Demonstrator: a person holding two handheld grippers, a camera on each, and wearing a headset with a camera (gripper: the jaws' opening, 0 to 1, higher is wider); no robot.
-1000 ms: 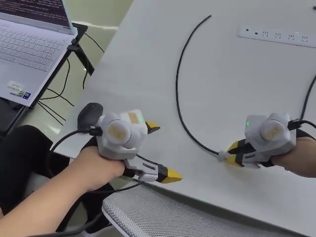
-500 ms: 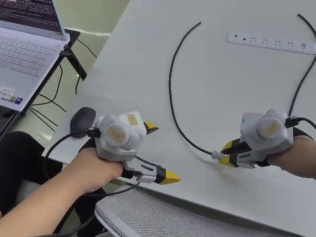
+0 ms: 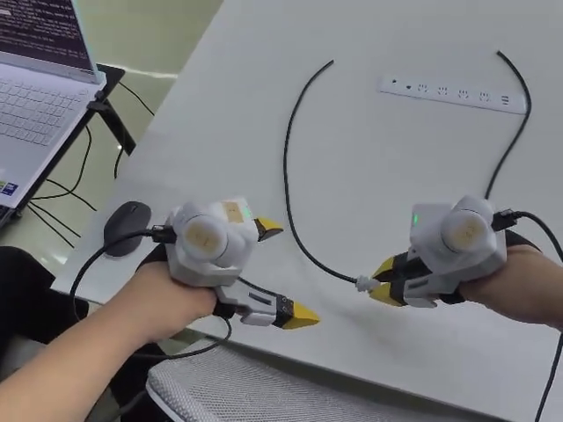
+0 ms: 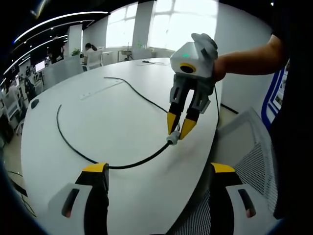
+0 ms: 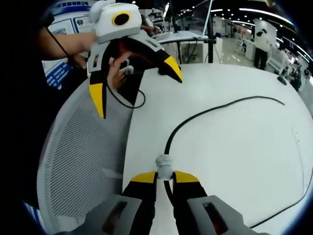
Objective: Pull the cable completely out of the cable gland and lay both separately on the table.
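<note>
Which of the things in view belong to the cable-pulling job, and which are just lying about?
Job: black cable; white cable gland on its near end, pinched in the right tongs; left tongs, open and empty.
Lying about: power strip, mouse, laptop, mesh chair.

The right tongs (image 5: 165, 178) rise from the bottom, their yellow tips pinched on a white gland (image 5: 164, 165) low over the pale worktop (image 5: 234, 161). A black cable (image 5: 205, 113) runs from the gland up the worktop and curves off to the right. The left tongs (image 5: 136, 84) hang spread wide at upper left, above a mesh chair (image 5: 78, 161).
</note>
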